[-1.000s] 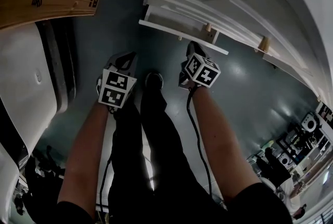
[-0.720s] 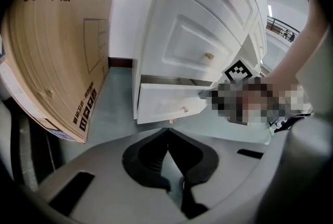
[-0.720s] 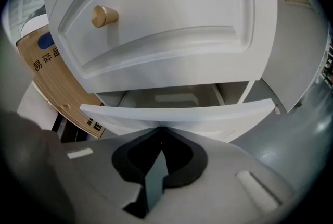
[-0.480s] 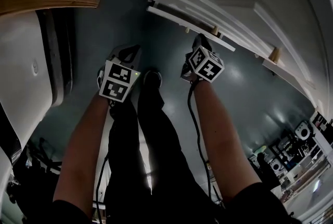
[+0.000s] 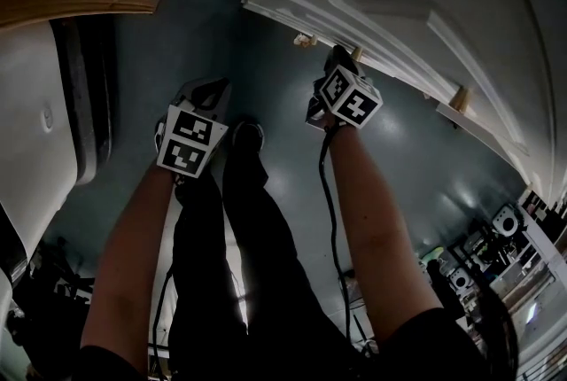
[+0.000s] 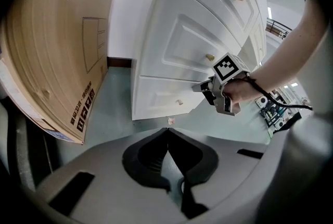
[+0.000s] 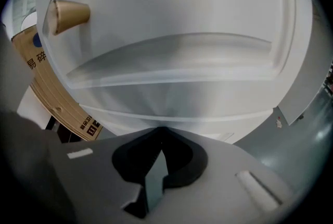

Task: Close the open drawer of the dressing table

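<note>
- The right gripper (image 7: 158, 133) has its 2 jaws shut together, holding nothing, with the tips close against the white drawer (image 7: 182, 14) front.
- That drawer, with its wooden knob (image 7: 70, 14), sits almost flush in the dressing table (image 6: 171, 20).
- The left gripper (image 6: 167, 132) is also closed and empty, low over the floor (image 5: 213, 25), near a cardboard box (image 6: 57, 46).

- The dressing table (image 6: 177, 35) is showing smooth white paint with a soft sheen.
- Its knob (image 7: 70, 13) is looking like matt, tan wood.
- The cardboard box (image 6: 57, 46) is looking matt brown.
- The floor (image 5: 390, 158) is gleaming, glossy grey-green.
</note>
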{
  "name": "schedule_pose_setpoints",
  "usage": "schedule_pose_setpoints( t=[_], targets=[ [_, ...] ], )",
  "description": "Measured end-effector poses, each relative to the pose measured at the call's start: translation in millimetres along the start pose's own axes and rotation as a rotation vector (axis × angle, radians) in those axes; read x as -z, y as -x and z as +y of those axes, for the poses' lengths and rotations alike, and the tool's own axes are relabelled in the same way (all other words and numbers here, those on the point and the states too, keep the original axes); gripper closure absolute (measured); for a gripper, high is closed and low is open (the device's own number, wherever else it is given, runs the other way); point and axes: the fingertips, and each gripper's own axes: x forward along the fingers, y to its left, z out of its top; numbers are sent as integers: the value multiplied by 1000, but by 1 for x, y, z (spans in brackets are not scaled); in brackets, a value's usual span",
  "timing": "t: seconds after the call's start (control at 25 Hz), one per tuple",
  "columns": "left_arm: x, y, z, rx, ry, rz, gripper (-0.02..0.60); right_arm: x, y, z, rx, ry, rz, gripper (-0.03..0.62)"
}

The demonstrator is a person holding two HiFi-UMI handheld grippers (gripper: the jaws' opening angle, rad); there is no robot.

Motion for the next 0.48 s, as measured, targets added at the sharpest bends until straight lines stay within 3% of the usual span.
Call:
schedule_pose_setpoints(
  t=[0.24, 0.48],
  targets=[
    [3, 0, 4, 1, 3, 1, 572, -1, -1, 0, 8, -39, -27, 591],
    [-5, 16, -1, 7, -14, 10, 572, -3, 25, 4, 30, -143, -39, 591]
  ],
)
